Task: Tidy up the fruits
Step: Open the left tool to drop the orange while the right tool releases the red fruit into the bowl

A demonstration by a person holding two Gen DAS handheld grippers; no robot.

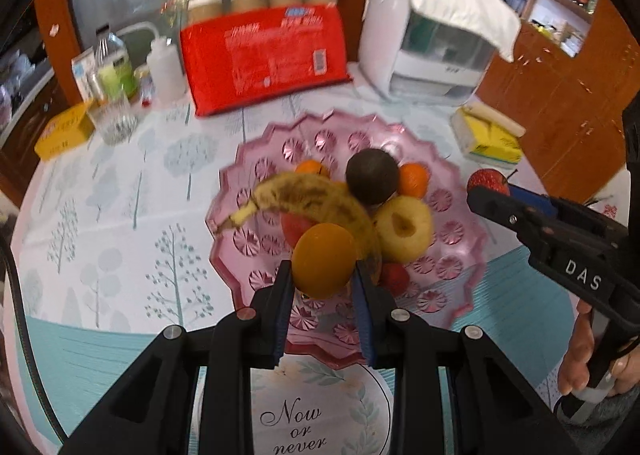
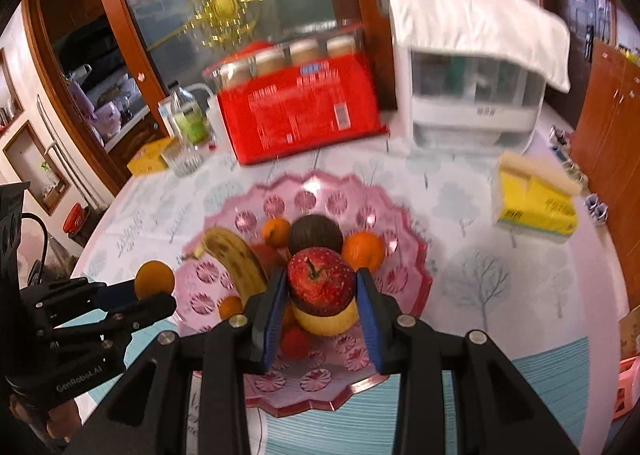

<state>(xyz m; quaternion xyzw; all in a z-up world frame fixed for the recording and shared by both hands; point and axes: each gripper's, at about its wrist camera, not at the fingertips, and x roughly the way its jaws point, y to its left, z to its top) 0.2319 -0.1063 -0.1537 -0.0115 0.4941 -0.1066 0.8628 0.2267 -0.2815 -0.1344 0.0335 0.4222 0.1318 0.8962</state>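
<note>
A pink scalloped glass dish (image 1: 256, 175) (image 2: 404, 239) holds a spotted banana (image 1: 304, 195) (image 2: 236, 259), a dark round fruit (image 1: 372, 177) (image 2: 316, 233), a yellow apple (image 1: 404, 229) (image 2: 328, 321), small oranges (image 1: 414, 179) (image 2: 364, 251) and red fruit. My left gripper (image 1: 323, 275) (image 2: 156, 295) is shut on an orange fruit (image 1: 324, 259) (image 2: 154, 277), held above the dish's near side. My right gripper (image 2: 322, 291) (image 1: 486, 191) is shut on a red apple (image 2: 320, 281) (image 1: 486, 179), held above the dish.
Behind the dish stand a red pack of jars (image 1: 264, 55) (image 2: 304, 111), a white appliance under a cloth (image 1: 432, 35) (image 2: 472, 87), a yellow tissue pack (image 1: 488, 135) (image 2: 536, 199), bottles (image 1: 114, 63), a glass (image 1: 114, 117) and a yellow box (image 1: 64, 133).
</note>
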